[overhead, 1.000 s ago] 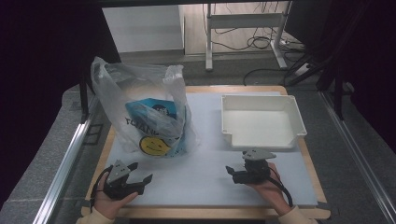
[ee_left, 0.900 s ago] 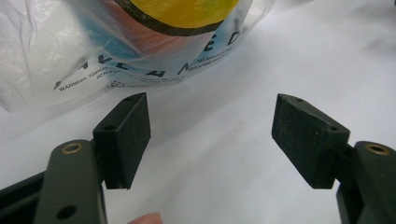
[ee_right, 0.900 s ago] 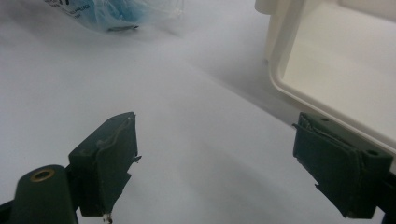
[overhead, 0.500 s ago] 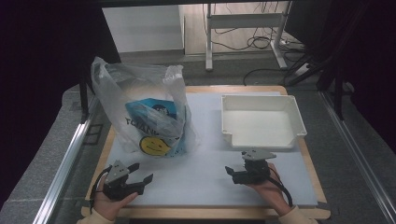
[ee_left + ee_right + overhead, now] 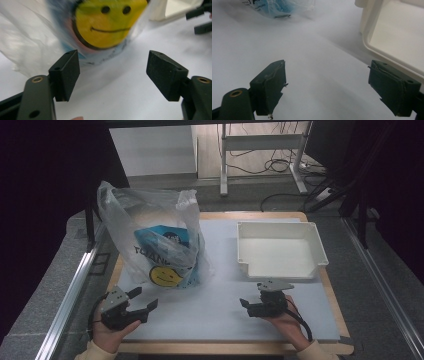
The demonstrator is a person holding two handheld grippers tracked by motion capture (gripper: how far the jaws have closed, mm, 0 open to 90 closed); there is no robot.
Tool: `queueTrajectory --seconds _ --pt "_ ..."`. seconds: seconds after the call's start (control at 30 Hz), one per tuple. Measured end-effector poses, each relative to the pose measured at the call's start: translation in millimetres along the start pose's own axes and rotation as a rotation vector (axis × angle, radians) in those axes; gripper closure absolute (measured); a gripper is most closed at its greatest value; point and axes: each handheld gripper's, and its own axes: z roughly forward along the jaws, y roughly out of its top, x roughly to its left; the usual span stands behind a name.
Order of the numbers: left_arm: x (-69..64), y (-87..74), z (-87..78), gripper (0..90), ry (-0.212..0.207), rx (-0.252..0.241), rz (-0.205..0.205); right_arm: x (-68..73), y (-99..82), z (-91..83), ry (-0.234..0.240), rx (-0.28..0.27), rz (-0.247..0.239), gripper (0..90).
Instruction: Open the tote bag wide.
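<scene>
1. Clear plastic bag standing upright at about 10 o'clock on the white mat, crumpled, top gathered loosely into two handle loops.
2. Inside the bag: a blue packet with dark lettering, and low at the front a round yellow smiley face with two black dots for eyes and a thin curved mouth.
3. In the left gripper view, same yellow smiley face pressed behind the wrinkled film, ringed in black, blue packet edge below it, all slightly blurred.
4. Left gripper at about 7 o'clock, held in a hand, pointed towards the bag's base; near it but not touching.
5. Jaws of the left gripper spread wide, having just been opening a little further, nothing between the pads, only bare mat.
6. Right gripper at about 5 o'clock, held in the other hand, just short of the white tray at 2 o'clock.
7. Jaws of the right gripper likewise wide apart and empty, tray wall ahead to the right, bottom of the bag far up to the left.
</scene>
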Motion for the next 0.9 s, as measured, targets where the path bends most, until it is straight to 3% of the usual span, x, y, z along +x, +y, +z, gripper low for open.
queueTrajectory --seconds 0.3,0.57,0.9 --pt "5.6 12.4 -6.0 27.3 0.008 -0.063 0.01 1.1 0.6 -0.4 -0.007 -0.003 -0.006 15.1" --pt "10.2 27.0 -11.8 27.8 0.025 -0.026 -0.039 0.0 -0.2 -1.1 -0.007 -0.003 -0.004 15.4" --pt "10.8 40.1 -20.4 27.1 0.009 -0.042 -0.027 0.4 -1.0 -1.8 -0.011 0.0 -0.005 15.4"
